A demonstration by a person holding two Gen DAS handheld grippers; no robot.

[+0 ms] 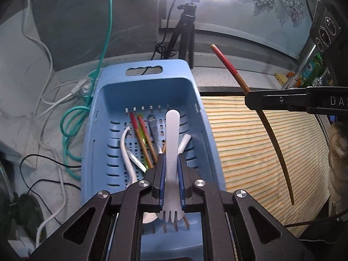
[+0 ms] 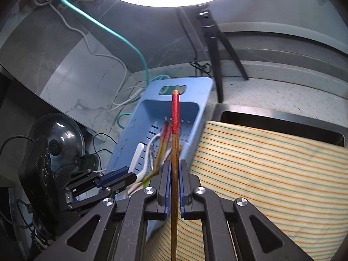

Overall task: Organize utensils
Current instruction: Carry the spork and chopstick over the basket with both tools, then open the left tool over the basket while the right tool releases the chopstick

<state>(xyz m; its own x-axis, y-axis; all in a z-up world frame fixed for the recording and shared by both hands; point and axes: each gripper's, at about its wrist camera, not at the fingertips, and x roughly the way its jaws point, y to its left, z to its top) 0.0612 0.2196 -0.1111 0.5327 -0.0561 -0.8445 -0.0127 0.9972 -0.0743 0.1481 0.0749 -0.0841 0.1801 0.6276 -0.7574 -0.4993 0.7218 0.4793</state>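
A blue perforated basket [image 1: 104,130] holds several utensils: red-tipped chopsticks [image 1: 139,139], a metal utensil [image 1: 153,128] and white plastic pieces [image 1: 126,150]. My left gripper [image 1: 171,163] is shut on a white plastic fork [image 1: 171,134], held over the basket with its tines toward the camera. My right gripper [image 2: 174,169] is shut on a wooden chopstick with a red end [image 2: 175,113], held in the air right of the basket [image 2: 139,117]; the chopstick also shows in the left wrist view [image 1: 271,134]. The left gripper also shows in the right wrist view [image 2: 121,179].
A striped yellow cloth [image 1: 261,152] lies right of the basket over a dark sink edge [image 2: 282,119]. Cables [image 1: 74,117] lie left of the basket. A tripod [image 1: 184,32] stands behind it. A glass pot lid [image 2: 63,139] sits at the far left.
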